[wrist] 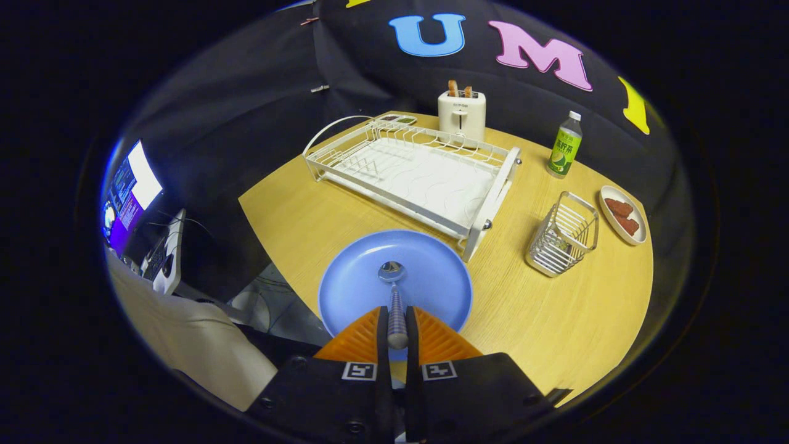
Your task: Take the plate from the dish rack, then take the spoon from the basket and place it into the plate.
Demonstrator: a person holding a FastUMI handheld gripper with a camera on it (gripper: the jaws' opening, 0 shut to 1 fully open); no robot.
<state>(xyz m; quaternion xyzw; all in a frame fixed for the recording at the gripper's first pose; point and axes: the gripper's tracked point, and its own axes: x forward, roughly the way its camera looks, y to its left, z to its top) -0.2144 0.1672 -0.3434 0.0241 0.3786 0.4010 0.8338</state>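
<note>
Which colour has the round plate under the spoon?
Light blue, plain, seen in the gripper view: round plate; the gripper holds the metal spoon over it.

Even overhead light brightens the round wooden table (pixel 555 308); soft short shadows fall beside the white wire dish rack (pixel 419 176). Small glare glints on the shiny metal spoon (pixel 392 271). Fisheye bending warps the dim, slightly soft edges.

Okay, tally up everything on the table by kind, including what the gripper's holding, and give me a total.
Plates and dishes: 2, blue plate, small dish of red pieces
Racks and baskets: 2, dish rack, wire basket
Cutlery: 1, spoon, clamped in the gripper over the plate
Appliances: 1, toaster
Bottles: 1, green bottle
Total: 7
</note>
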